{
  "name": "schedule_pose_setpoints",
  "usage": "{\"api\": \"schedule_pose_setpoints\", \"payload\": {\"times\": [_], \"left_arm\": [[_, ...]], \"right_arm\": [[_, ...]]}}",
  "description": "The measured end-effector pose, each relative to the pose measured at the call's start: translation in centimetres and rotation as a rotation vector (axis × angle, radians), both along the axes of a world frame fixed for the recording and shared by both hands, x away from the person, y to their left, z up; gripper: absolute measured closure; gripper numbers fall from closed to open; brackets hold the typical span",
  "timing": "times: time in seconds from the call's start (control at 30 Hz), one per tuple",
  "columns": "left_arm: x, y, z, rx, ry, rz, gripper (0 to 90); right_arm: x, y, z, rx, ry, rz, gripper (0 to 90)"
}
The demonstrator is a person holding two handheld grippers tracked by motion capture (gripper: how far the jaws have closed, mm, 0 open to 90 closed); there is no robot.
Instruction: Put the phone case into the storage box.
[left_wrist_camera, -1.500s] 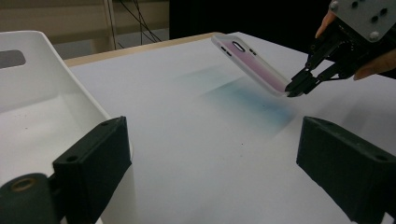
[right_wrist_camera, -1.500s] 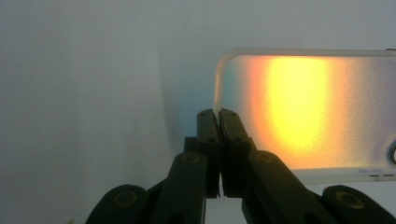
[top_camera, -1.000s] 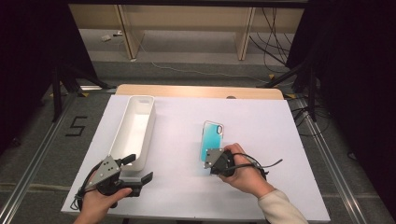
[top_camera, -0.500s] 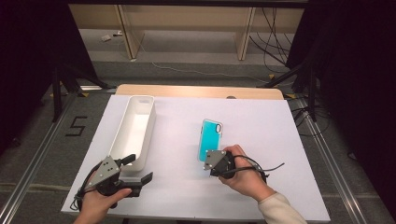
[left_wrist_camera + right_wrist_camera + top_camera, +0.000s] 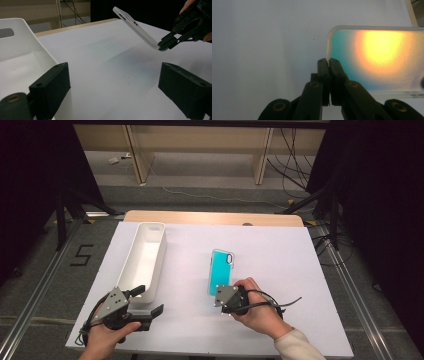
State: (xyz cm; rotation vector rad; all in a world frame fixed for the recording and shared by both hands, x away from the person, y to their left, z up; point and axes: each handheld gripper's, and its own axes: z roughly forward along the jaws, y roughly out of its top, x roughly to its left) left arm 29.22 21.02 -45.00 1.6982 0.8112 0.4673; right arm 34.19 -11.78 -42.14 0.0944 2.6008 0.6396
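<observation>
A teal phone case with a pale rim is clamped at its near edge by my right gripper, which is shut on it. In the left gripper view the phone case hangs tilted above the table, far end raised, with the right gripper pinching its lower corner. In the right gripper view the jaws close on the edge of the phone case. My left gripper stands open with nothing between its jaws, at the near end of the long white bin.
The white bin lies lengthwise on the left of the white-covered table and looks empty. A wooden strip borders the far edge. Cables and stand legs lie on the floor beyond.
The right hand and the phone case have shifted slightly to the left. The left gripper has stayed where it was.
</observation>
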Motion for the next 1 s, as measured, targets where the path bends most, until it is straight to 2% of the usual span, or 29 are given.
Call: {"api": "schedule_pose_setpoints", "payload": {"times": [0.07,0.17,0.23,0.4,0.5,0.53,0.57,0.6,0.73,0.77,1.0], "left_arm": [[0.0,0.0,0.0,0.001,-0.001,0.001,9.6],[0.0,0.0,0.1,-0.003,0.004,0.006,9.8],[0.0,-0.1,0.3,-0.011,0.002,0.011,10.2],[0.3,-0.7,1.2,-0.035,0.019,0.034,13.3],[0.8,-1.4,1.8,-0.029,0.031,0.040,14.9],[1.1,-1.7,2.0,-0.031,0.033,0.034,14.9],[1.4,-2.0,2.2,-0.028,0.042,0.036,14.9],[1.7,-2.3,2.4,-0.027,0.046,0.035,15.0],[3.1,-3.9,3.3,-0.002,0.082,0.016,15.1],[3.4,-4.2,3.5,0.013,0.089,0.015,15.2],[5.8,-6.3,4.8,0.025,0.108,0.005,15.6]], "right_arm": [[-0.1,0.2,0.0,-0.002,0.010,0.004,89.1],[-0.3,0.4,-0.1,0.000,-0.011,0.006,89.1],[-0.4,0.6,0.0,-0.001,-0.008,0.013,89.1],[-0.6,1.0,0.1,-0.005,-0.018,0.027,89.1],[-0.7,1.3,0.1,-0.010,-0.030,0.023,89.1],[-0.5,1.3,0.2,-0.038,-0.054,0.068,89.1],[-0.6,1.4,0.2,-0.037,-0.043,0.059,89.1],[-0.6,1.6,0.2,-0.041,-0.060,0.070,89.1],[-0.9,2.0,0.1,-0.040,-0.048,0.070,89.1],[-0.7,2.0,0.2,-0.042,-0.067,0.085,89.1],[-1.1,2.6,0.1,-0.048,-0.078,0.076,89.2]]}}
